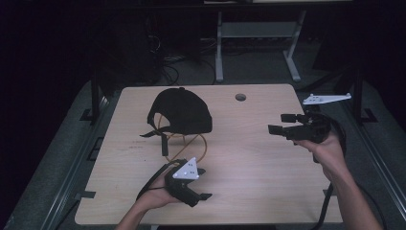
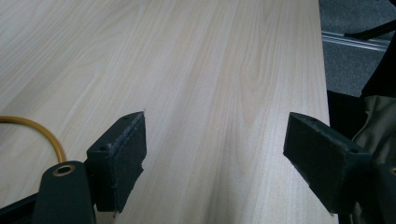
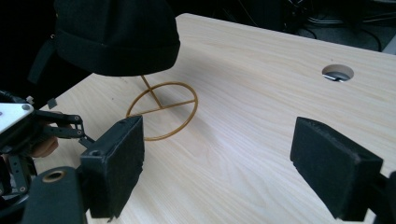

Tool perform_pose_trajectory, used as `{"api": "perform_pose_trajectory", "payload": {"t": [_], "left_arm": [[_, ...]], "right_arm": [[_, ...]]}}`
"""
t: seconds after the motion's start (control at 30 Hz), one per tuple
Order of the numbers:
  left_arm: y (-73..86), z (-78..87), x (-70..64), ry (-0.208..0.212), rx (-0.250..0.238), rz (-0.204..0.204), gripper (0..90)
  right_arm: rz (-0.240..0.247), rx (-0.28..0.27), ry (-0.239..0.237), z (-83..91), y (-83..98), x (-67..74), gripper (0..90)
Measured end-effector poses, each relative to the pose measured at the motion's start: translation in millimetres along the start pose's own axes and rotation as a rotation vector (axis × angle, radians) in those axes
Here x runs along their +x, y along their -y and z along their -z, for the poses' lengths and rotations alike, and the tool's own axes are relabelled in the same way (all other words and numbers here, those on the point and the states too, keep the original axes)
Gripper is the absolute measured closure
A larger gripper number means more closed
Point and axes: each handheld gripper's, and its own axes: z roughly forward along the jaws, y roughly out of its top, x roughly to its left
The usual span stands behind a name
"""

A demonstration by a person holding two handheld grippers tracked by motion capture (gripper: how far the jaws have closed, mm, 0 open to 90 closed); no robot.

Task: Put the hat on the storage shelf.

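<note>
A black cap [image 1: 182, 111] sits on a gold wire stand [image 1: 191, 143] at the table's left middle; its strap hangs toward the front. In the right gripper view the cap [image 3: 116, 37] rests above the stand's round base ring [image 3: 163, 112]. My left gripper [image 1: 205, 183] lies low near the front edge, just in front of the ring, open and empty. Its jaws [image 2: 215, 149] stand wide over bare wood, with a bit of gold wire [image 2: 42, 130] at the left. My right gripper [image 1: 280, 122] hovers at the right side, pointing toward the cap, open [image 3: 217, 158] and empty.
The light wooden table [image 1: 249, 163] has a round cable hole [image 1: 240, 97] at its back middle, also in the right gripper view [image 3: 337, 72]. Behind the table stand a white desk frame [image 1: 219, 52] and floor cables [image 1: 167, 67]. The left gripper [image 3: 65, 126] appears beside the stand.
</note>
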Motion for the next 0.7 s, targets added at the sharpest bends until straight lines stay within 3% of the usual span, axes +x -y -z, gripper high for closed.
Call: {"api": "perform_pose_trajectory", "payload": {"t": [0.7], "left_arm": [[1.7, -1.0, 0.9, -0.002, 0.003, 0.009, 21.3]], "right_arm": [[-0.052, 0.007, 0.033, 12.7, 39.1, -15.4, 17.2]]}}
